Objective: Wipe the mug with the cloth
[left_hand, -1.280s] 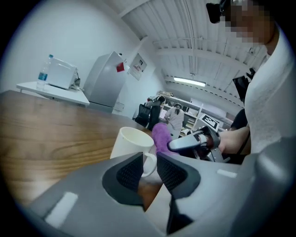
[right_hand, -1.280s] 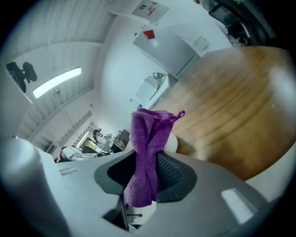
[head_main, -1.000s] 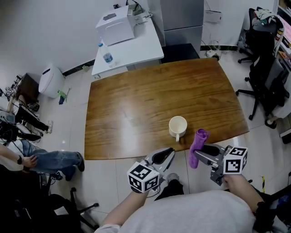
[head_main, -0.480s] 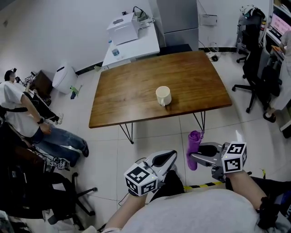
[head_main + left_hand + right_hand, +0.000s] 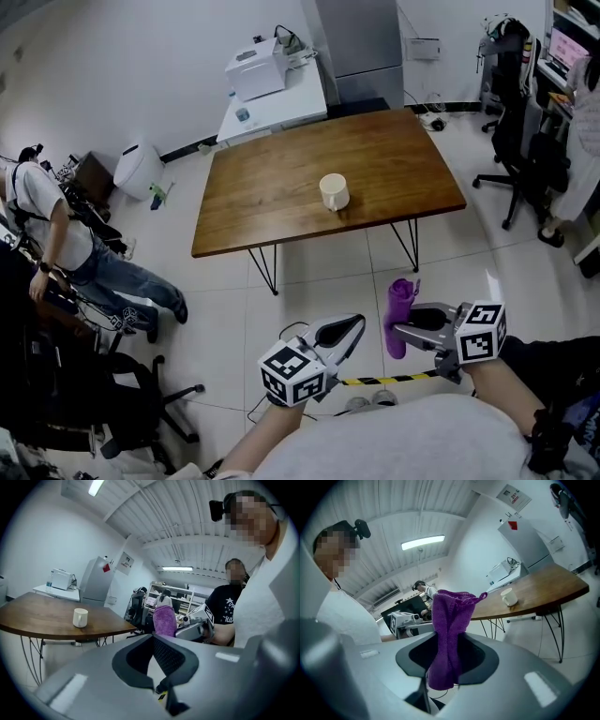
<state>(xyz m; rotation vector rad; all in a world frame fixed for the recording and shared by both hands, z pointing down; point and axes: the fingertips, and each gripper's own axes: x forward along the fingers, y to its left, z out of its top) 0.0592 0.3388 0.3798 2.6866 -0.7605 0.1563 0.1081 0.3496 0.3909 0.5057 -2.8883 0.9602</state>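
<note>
Moved: table [image 5: 281, 192] and mug [image 5: 334, 191] now lie much farther off than a second ago. The person has backed away from the table edge, and bare floor tiles now show between it and the grippers.
Unchanged: the mug keeps its spot on the table, and the cloth [image 5: 400, 305] hangs from the same gripper in the same way.
Mug place: upright on the wooden table near its front edge, at 12 o'clock from the grippers and well apart from both.
Cloth place: at 3 o'clock from the left gripper, over the floor, nowhere near the mug.
Left gripper [image 5: 354, 324]: jaws pressed together, nothing between them.
Right gripper [image 5: 401, 328]: clamped on the purple cloth about mid-length, with a bunched end standing above the jaws and a tail drooping below.
Mug handling: it looks like glazed ceramic, so likely stiff, fairly weighty, smooth enough to slip and breakable if knocked over. The best hold seems to be the handle or the wall at the rim, taken by the left gripper, which must open first.
Cloth handling: soft, light and limp. It bends around whatever it meets, so the bunched upper end should serve as the wiping pad.
Progress: wiping is not under way, as the cloth and mug are far apart.
</note>
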